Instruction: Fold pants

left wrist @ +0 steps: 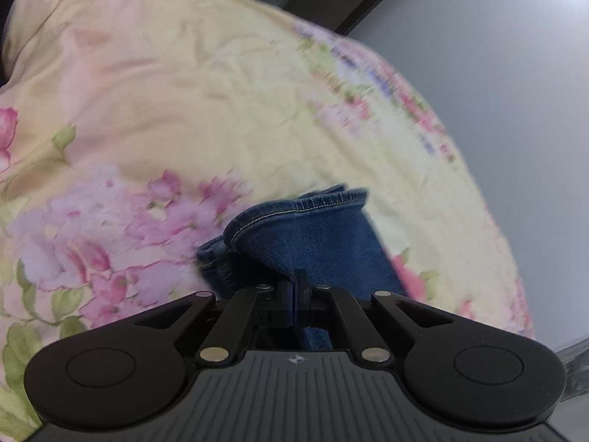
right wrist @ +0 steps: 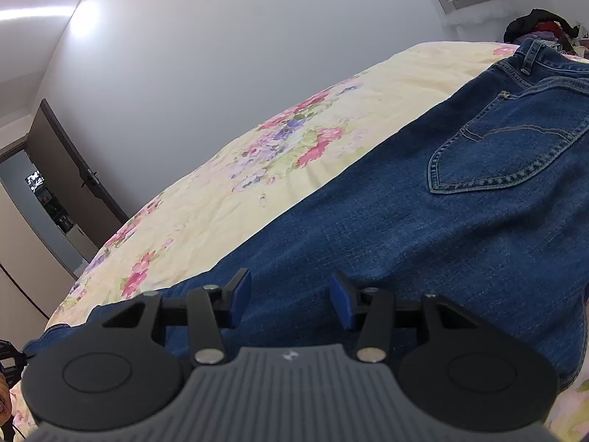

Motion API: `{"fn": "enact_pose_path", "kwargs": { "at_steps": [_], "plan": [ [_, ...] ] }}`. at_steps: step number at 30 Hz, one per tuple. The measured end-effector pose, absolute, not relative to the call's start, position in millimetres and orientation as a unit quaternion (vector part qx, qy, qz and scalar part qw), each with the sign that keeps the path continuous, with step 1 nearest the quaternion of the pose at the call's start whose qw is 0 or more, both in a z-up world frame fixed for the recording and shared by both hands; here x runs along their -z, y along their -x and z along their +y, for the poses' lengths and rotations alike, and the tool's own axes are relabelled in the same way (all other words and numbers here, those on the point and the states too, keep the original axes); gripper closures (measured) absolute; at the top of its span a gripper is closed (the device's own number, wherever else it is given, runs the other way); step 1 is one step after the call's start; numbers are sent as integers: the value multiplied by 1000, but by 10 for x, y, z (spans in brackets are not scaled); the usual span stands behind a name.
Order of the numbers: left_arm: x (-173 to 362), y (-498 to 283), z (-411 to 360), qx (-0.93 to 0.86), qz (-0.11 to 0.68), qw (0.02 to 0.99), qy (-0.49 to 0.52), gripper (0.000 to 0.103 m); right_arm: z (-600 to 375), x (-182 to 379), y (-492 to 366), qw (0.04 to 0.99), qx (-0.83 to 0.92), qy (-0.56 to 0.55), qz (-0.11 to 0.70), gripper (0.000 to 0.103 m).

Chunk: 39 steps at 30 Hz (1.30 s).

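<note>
On the left we see our left gripper (left wrist: 297,287) clenched on the hem of the blue jeans (left wrist: 313,235), which lie on the flowered bedspread (left wrist: 165,110), while on the right our right gripper (right wrist: 291,300) hangs released above the denim.

Your black left hand-held gripper (left wrist: 298,287) and right hand-held gripper (right wrist: 291,300) each show a ribbed grey housing, round side discs, silver rivets and blue finger pads (right wrist: 340,302).

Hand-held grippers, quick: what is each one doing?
Left hand-held gripper: closed on the jeans hem.
Right hand-held gripper: open above the jeans, holding nothing.
</note>
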<state>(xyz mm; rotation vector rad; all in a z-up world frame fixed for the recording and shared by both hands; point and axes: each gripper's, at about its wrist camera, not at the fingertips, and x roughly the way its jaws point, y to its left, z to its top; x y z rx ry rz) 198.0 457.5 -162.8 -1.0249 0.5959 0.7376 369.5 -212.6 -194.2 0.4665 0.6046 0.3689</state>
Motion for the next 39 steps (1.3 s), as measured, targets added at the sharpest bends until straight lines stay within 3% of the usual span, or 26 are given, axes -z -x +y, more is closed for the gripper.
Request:
{"fn": "enact_pose_path", "kwargs": {
  "at_steps": [8, 15, 17, 19, 26, 29, 31, 35, 36, 37, 39],
  "plan": [
    [1832, -2002, 4559, -351, 297, 770, 443, 93, -2098, 1926, -3715, 913, -187, -214, 294, 58],
    [1773, -1763, 4651, -383, 245, 759, 466, 80, -2059, 1951, -3766, 914, -185, -199, 302, 58],
    [1718, -1698, 4540, -394, 242, 763, 452, 72, -2020, 1944, -3773, 918, -179, -180, 306, 58],
    [1685, -1635, 4399, -381, 243, 772, 447, 55, -1986, 1927, -3759, 923, -172, -155, 307, 59],
    [1898, -1713, 4097, -273, 256, 764, 526, 33, -2284, 1722, -3659, 941, -106, -177, 269, 59],
    [1974, -1803, 4130, -262, 246, 751, 554, 27, -2722, 1638, -3619, 936, -41, -237, 255, 58],
    [2034, -1798, 4194, -256, 217, 740, 583, 18, -3045, 1628, -3569, 922, -8, -299, 247, 57],
    [2206, -1807, 4318, -247, 177, 707, 639, 17, -3358, 1665, -3426, 908, 15, -343, 239, 57],
    [2221, -1826, 4335, -248, 171, 707, 640, 22, -3377, 1681, -3403, 906, 15, -346, 242, 57],
    [2235, -1855, 4350, -247, 167, 707, 641, 35, -3392, 1702, -3384, 904, 10, -349, 247, 57],
    [2282, -1905, 4399, -249, 163, 694, 655, 46, -3377, 1728, -3369, 900, 1, -354, 254, 57]
  ]
}}
